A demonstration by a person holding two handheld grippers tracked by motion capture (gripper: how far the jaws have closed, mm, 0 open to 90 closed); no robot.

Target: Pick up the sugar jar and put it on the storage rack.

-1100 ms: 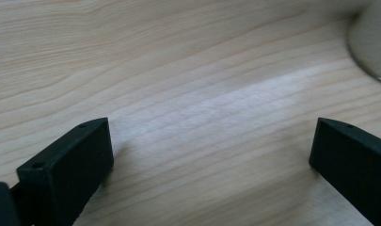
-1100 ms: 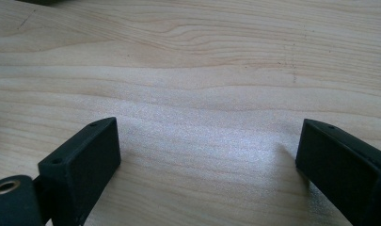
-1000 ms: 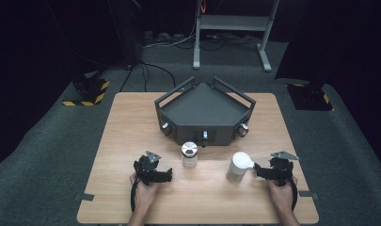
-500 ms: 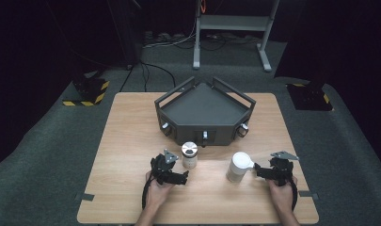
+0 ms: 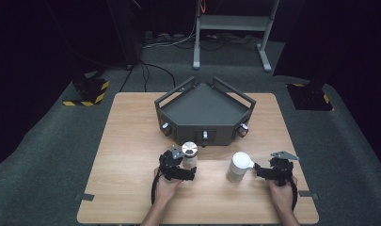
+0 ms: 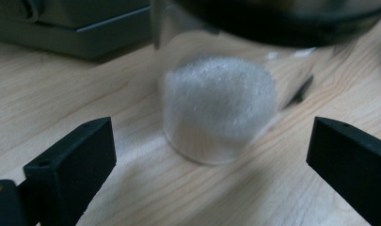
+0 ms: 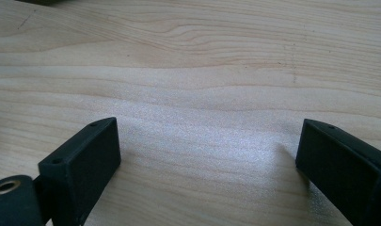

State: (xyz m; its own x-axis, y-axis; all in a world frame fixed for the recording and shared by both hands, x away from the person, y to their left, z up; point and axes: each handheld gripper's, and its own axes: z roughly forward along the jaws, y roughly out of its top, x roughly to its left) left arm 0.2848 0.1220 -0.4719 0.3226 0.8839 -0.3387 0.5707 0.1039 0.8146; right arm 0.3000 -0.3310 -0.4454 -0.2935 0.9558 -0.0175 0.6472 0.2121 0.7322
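A small glass jar with a metal lid stands on the wooden table, just in front of the grey box. In the left gripper view the jar holds white powder and stands a little ahead of the black jaws, in line with the gap between them. My left gripper is open; its jaws have just been closing a little and do not touch the jar. A white cylindrical container stands to the right. My right gripper points at it from the right, open over bare wood.
A grey five-sided box with handles and small knobs sits at the middle back of the table. Tape strips mark the table's front corners. Beyond the table lie dark carpet, cables, a metal stand and yellow-black striped bases.
My left hand has moved right and forward, bringing its gripper from the table's front left up to the jar. The right hand and the white container have stayed put.
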